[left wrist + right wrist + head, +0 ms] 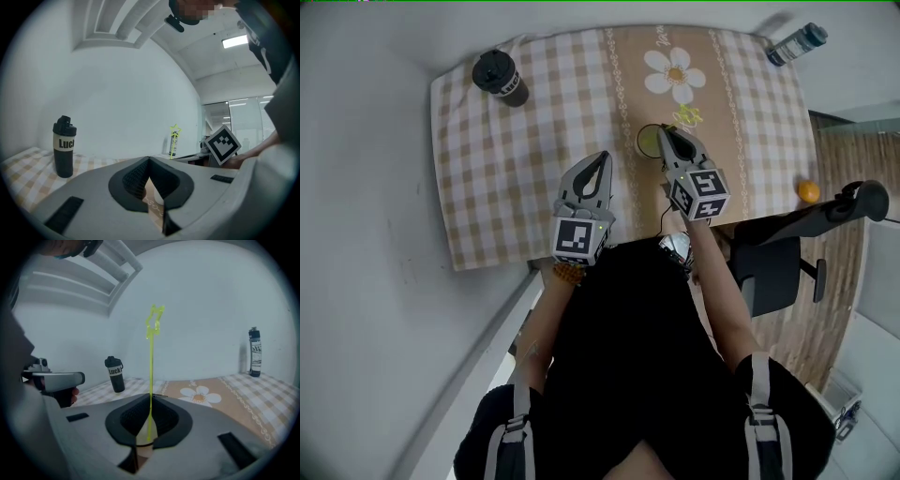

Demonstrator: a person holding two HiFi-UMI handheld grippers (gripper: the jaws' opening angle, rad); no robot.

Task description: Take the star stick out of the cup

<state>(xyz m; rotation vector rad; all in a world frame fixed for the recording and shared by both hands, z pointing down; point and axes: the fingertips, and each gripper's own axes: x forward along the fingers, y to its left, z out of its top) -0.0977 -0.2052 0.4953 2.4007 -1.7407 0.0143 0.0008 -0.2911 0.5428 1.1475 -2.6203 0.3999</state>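
The star stick (151, 380) is a thin yellow-green rod with a star on top, and it stands upright between my right gripper's jaws. My right gripper (150, 401) is shut on it, just over the pale cup (142, 447), which shows through the gap under the pads. From the head view the cup (647, 142) sits mid-table on the tan runner, with the right gripper (667, 137) at its rim and the star (687, 115) beyond. My left gripper (600, 159) hovers to the cup's left, shut and empty. The left gripper view shows the star stick (174, 136) far off.
A black shaker bottle (499, 78) stands at the table's far left corner. A water bottle (795, 43) is at the far right corner. The checked cloth (506, 169) covers the table. An office chair (787, 253) and an orange ball (808, 191) are on the floor to the right.
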